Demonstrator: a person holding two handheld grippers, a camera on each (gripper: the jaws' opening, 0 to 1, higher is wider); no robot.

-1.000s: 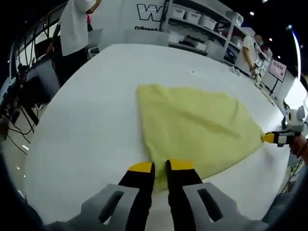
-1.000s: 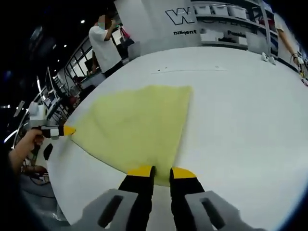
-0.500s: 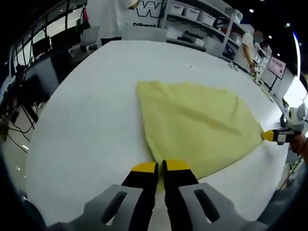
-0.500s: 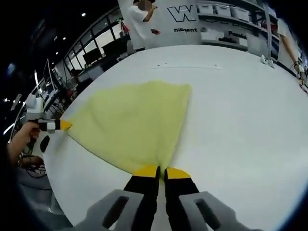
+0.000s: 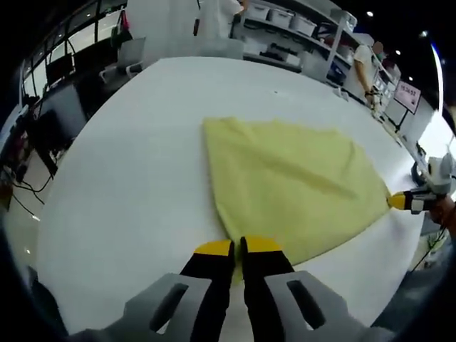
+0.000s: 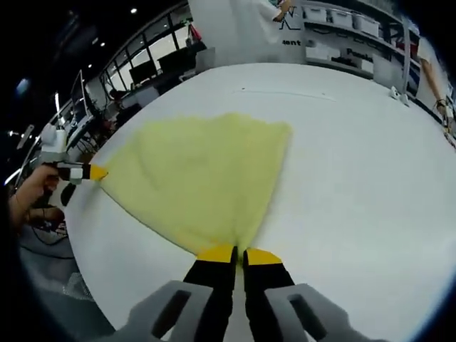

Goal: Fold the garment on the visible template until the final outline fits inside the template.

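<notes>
Yellow garment (image 5: 292, 182): laid flat mid-way across the white table (image 5: 121, 185), one near corner pinched in the left gripper (image 5: 239, 246), jaws closed on the cloth, the other in the right gripper (image 6: 239, 254), likewise clamped (presumably for lifting into a fold). Template: no outline can be made out beside the garment; gripped corners are hidden by yellow pads.

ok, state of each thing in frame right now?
Yellow garment: spread flat on the table, pinched at two near corners.
Left tool: shut on the garment's corner.
Right tool: shut on the other corner.
White table: garment lying on it.
</notes>
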